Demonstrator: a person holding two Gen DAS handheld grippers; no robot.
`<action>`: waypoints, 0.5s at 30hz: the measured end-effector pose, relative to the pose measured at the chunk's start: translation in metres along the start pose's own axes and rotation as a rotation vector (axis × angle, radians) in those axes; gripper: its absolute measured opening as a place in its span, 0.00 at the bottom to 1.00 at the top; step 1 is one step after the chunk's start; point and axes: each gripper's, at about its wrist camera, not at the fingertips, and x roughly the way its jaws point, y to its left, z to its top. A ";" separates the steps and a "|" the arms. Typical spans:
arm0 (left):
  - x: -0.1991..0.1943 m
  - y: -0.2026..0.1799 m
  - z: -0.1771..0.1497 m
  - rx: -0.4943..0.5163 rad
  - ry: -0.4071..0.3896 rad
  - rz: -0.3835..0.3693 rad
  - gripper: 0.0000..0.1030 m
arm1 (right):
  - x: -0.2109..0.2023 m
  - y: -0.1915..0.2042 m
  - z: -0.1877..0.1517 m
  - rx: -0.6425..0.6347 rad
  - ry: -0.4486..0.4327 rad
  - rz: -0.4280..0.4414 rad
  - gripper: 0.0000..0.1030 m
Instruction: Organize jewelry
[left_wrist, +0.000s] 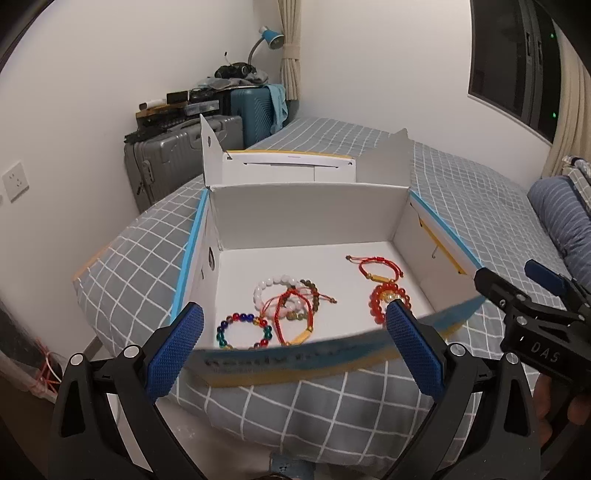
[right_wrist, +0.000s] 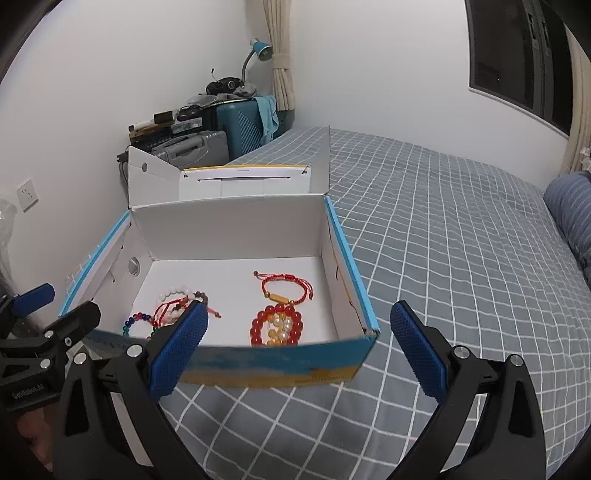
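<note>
Bracelets (left_wrist: 291, 314) seen lying in open box (left_wrist: 310, 206) on bed (right_wrist: 443, 206). Both hand-held grippers, left (left_wrist: 291, 347) and right (right_wrist: 299, 349), held spread, empty, near front wall. Stage ambiguous: sorting pending or finished.

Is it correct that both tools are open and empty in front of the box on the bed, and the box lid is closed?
Not quite: the lid is open, folded back behind the box, as the right wrist view shows, with bracelets visible inside. The rest holds: the left tool and right tool are open and empty before the box on the bed.
</note>
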 end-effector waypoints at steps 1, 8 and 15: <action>-0.001 -0.001 -0.004 0.007 0.001 0.005 0.94 | -0.002 0.000 -0.003 -0.001 -0.002 -0.001 0.92; -0.004 0.004 -0.025 -0.012 0.012 0.015 0.94 | -0.003 -0.001 -0.026 -0.025 0.022 -0.012 0.92; -0.002 0.000 -0.034 0.002 0.002 0.027 0.94 | -0.002 -0.002 -0.030 -0.026 0.019 -0.015 0.92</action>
